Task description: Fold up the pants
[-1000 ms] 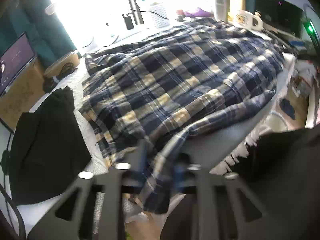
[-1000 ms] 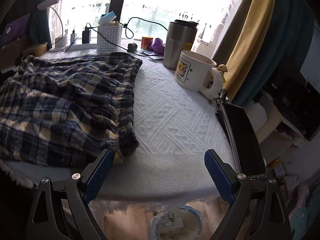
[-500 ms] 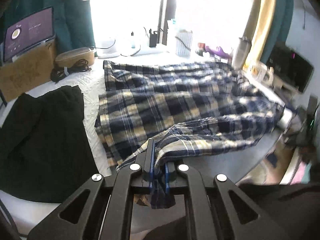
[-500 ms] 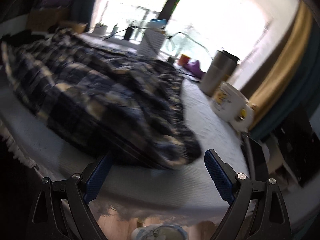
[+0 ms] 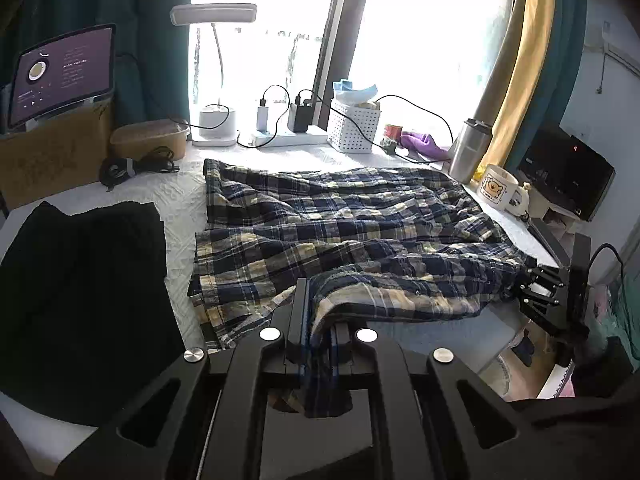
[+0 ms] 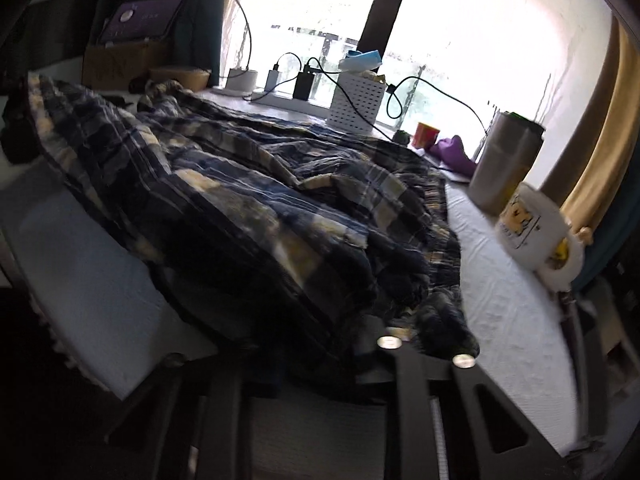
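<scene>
1. Since a second ago, the right gripper (image 6: 344, 344) has swung from bare tabletop (image 6: 512, 312) onto the plaid pants (image 5: 340, 232), its jaws having just been closing on the fabric's near corner.
2. Clamped tight on a hem fold, the left gripper (image 5: 320, 320) holds cloth raised off the table, the pinched edge hanging down between its jaws.
3. Ahead of both tongs, the pants lie rumpled across the white cloth.
4. Left of the left gripper lies a black garment (image 5: 80, 288); right of the right gripper stand a mug (image 6: 532, 232) and a steel tumbler (image 6: 504, 160).
</scene>
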`<state>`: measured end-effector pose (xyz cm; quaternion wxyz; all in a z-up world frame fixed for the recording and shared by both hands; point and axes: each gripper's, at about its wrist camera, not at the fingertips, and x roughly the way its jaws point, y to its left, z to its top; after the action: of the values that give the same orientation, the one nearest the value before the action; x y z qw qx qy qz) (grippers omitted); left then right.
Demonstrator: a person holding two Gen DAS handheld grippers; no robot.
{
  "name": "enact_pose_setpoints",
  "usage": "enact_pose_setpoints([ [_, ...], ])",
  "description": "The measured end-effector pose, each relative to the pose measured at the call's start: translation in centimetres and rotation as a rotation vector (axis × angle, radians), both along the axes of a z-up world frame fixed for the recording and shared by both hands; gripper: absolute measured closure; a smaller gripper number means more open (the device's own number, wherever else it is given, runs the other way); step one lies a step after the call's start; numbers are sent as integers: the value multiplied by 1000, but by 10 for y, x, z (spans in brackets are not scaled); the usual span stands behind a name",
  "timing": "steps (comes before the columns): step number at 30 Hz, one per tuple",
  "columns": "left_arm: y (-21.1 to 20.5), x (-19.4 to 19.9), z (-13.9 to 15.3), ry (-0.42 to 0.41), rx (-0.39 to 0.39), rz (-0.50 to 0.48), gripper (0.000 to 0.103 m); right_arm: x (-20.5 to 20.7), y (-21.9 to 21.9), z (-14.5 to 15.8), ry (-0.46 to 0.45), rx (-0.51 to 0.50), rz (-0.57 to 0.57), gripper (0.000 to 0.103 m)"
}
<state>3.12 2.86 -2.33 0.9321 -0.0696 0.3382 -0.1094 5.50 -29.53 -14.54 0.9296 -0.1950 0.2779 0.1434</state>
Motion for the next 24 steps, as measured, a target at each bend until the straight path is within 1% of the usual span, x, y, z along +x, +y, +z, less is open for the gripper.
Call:
enact_pose_setpoints([
  [2,1,-2,3,-13,-4,5,97,0,0,2,-1,18,-4,92],
  [4,2,-4,9,-32,-5,5,97,-3,-3,8,-6,62,-3,93],
  [16,0,-19,53,-150,11,-4,97,-10,-18,62,-85,214,-3,93],
  [19,0,-17,58,-161,10,-4,97,-9,-18,72,-104,235,-7,93],
  [24,3,-7,59,-156,-3,4,97,-2,-16,86,-133,252,-9,93],
])
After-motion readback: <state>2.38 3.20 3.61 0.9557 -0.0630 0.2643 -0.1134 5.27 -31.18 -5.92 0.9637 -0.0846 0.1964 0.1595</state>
